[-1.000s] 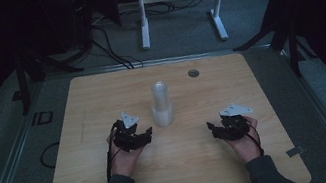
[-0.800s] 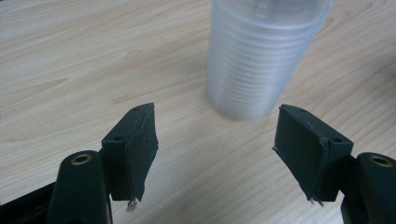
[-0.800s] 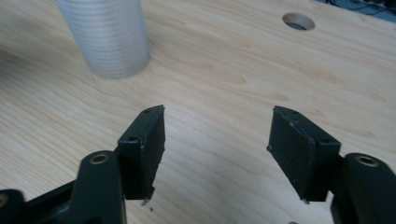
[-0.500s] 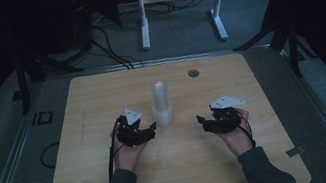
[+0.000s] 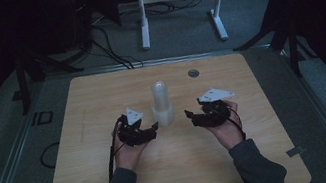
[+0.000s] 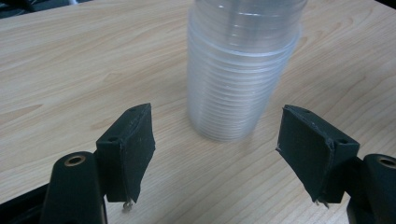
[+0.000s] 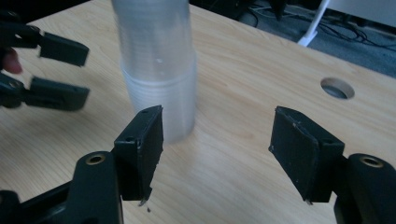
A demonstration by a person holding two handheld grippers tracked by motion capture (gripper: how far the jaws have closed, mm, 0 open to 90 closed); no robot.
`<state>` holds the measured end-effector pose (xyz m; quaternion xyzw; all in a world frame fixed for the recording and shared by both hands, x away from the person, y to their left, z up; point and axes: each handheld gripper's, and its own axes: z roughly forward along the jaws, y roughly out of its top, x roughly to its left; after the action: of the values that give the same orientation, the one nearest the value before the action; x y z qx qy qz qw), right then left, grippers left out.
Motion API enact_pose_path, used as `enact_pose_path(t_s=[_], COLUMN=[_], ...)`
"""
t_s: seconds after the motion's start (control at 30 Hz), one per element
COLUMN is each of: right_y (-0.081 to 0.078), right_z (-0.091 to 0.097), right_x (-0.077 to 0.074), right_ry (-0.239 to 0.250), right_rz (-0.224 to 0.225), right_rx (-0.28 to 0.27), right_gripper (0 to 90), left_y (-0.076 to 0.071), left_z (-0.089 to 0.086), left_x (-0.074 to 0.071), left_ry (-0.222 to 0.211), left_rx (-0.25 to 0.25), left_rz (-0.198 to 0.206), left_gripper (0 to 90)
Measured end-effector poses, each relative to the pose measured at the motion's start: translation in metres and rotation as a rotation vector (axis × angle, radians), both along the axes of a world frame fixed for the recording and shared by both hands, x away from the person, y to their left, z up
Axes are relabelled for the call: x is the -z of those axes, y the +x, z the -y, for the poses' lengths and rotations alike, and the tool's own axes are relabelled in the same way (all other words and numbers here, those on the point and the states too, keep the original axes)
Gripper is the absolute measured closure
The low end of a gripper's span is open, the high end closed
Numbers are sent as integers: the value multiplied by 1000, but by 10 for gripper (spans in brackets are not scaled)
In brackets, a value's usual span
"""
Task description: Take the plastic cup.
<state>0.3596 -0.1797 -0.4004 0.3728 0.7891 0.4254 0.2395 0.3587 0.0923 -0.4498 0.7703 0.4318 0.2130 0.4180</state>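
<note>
Clear plastic, cup stack (image 5: 161, 103): upright, mid-table (image 5: 101, 97), between both grippers.
Left gripper (image 5: 154, 129): jaws apart and just been opening, stack ahead of them, pads not touching it.
Right gripper (image 5: 190, 116): jaws apart, nothing between, just beside the stack.
Hole (image 5: 193, 73): behind the stack.

A stack of clear plastic cups (image 5: 161, 103) stands upright near the middle of the wooden table (image 5: 91, 99), mouths down, with the rounded closed end on top. The rims crowd together as fine rings around the wider lower part (image 6: 236, 88), which rests flat on the wood. The walls are see-through and faintly frosted, so the grain shows dimly behind them (image 7: 156, 70). How many cups are nested is hard to tell, perhaps a dozen or more
</note>
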Motion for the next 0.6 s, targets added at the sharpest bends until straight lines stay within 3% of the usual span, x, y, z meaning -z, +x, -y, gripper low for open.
enact_pose_path(t_s=[0.33, 0.6], right_y=[7, 16], right_z=[-17, -26], right_x=[-11, -15], right_ry=[12, 19], right_rz=[10, 8], right_rx=[-39, -55], right_gripper=[339, 317], left_y=[7, 18], left_z=[9, 19], left_x=[0, 0], left_ry=[11, -18], left_rx=[30, 32], left_rz=[10, 20], left_gripper=[245, 190])
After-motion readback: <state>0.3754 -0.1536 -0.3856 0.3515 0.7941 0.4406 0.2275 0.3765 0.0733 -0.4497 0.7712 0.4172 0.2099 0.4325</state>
